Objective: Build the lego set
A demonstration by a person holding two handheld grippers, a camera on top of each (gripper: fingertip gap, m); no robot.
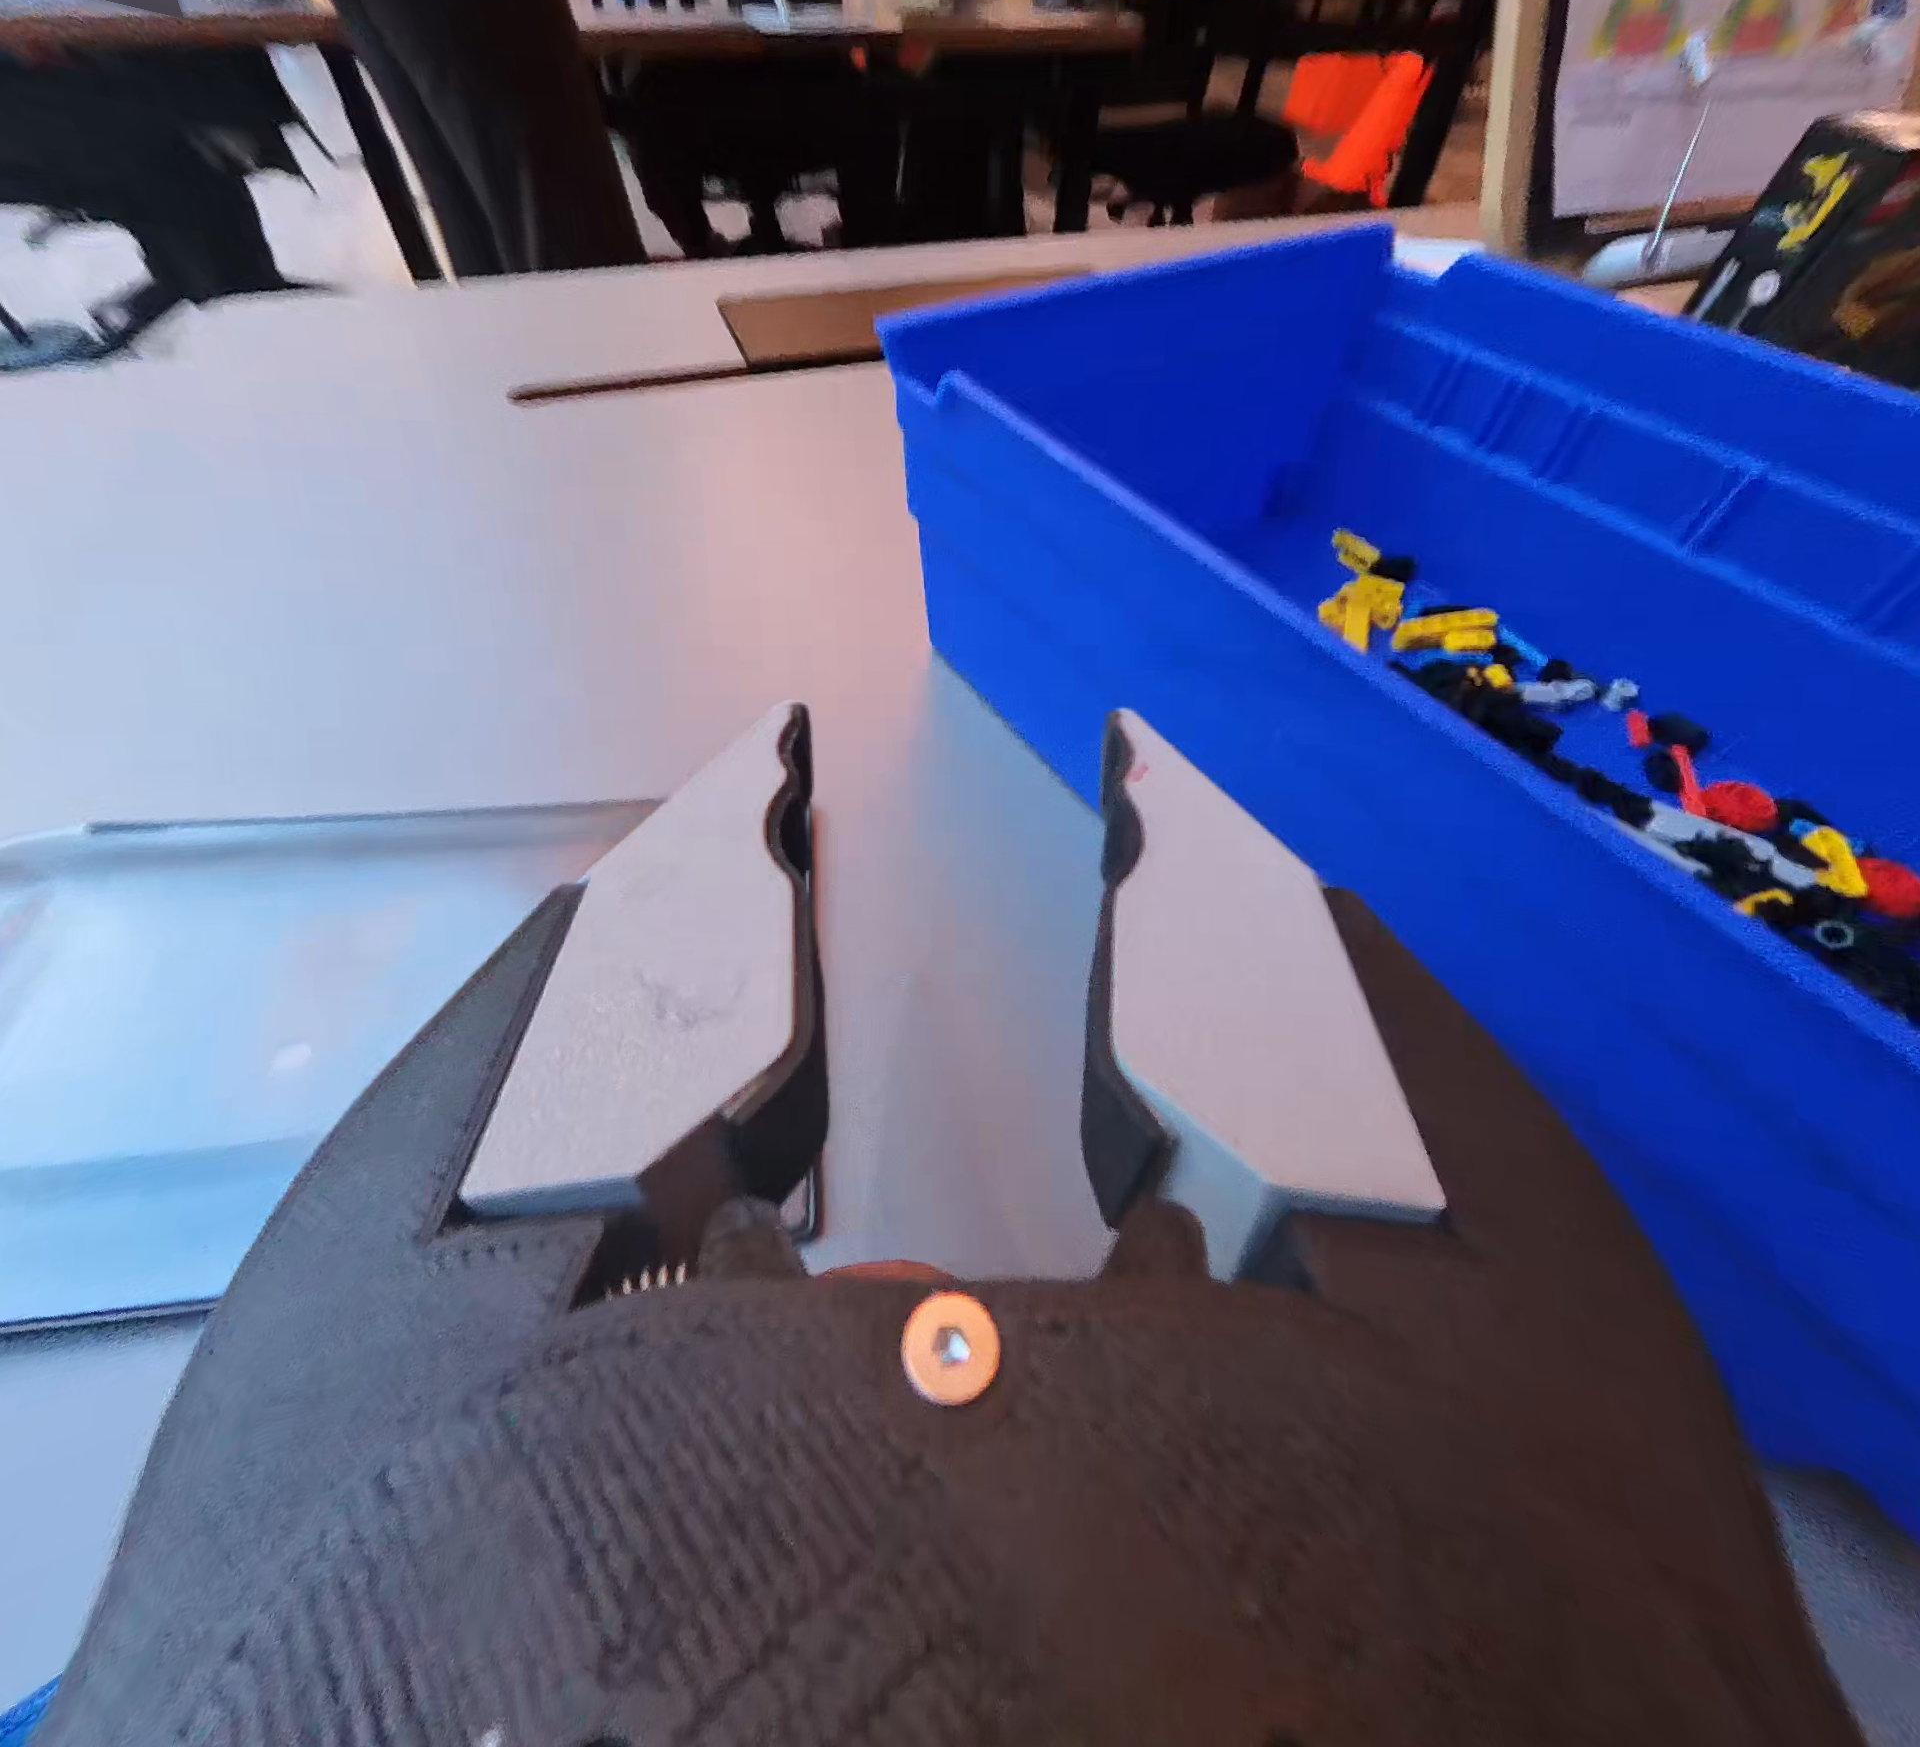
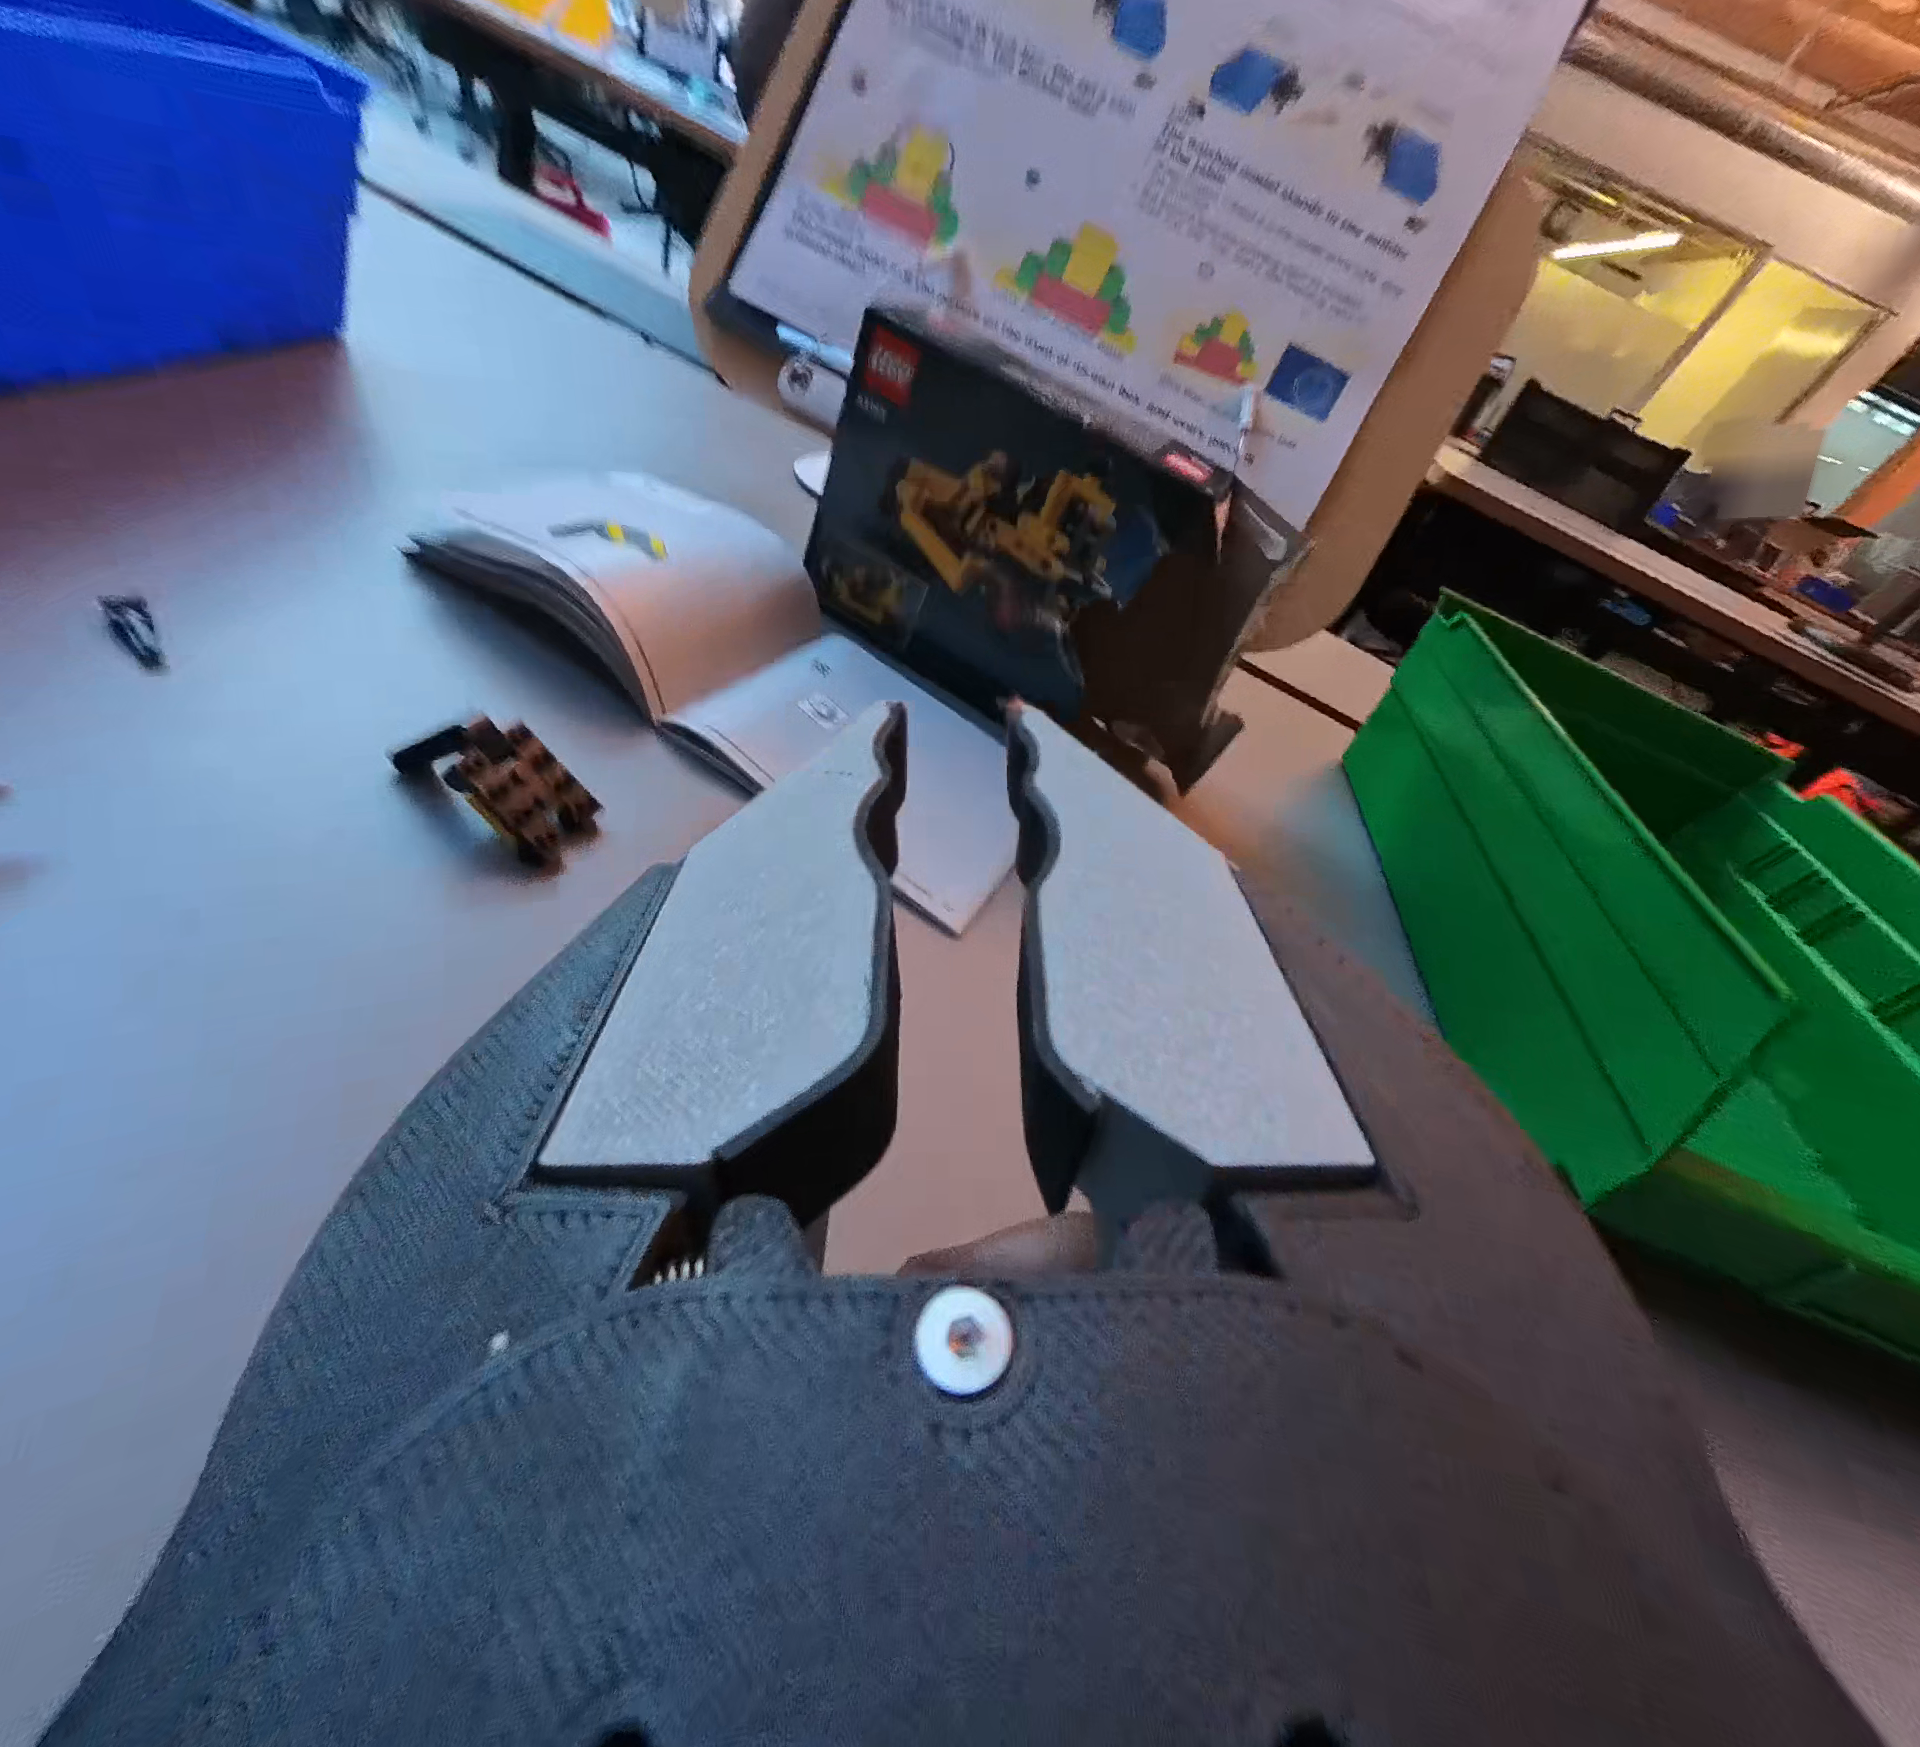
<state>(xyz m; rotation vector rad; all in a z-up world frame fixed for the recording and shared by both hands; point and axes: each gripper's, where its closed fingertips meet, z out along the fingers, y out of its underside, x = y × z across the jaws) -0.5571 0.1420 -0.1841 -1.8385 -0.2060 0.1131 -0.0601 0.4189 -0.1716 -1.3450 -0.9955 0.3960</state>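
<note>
Hovering empty with jaws apart, the left gripper (image 1: pixel 956 762) nears the blue bin (image 1: pixel 1195 617) of loose lego pieces (image 1: pixel 1621 741); the right gripper (image 2: pixel 956 752), narrowly parted, faces the partial model (image 2: pixel 509 788) on the table (image 2: pixel 260 1022). Light, rigid, likely slippery pieces: pinch flat sides.

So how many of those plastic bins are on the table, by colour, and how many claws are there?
Blue bin: 1, holding loose lego pieces
Green bin: 1
Claws: 2, the left claw and the right claw, both open and empty
Total: 4
</note>
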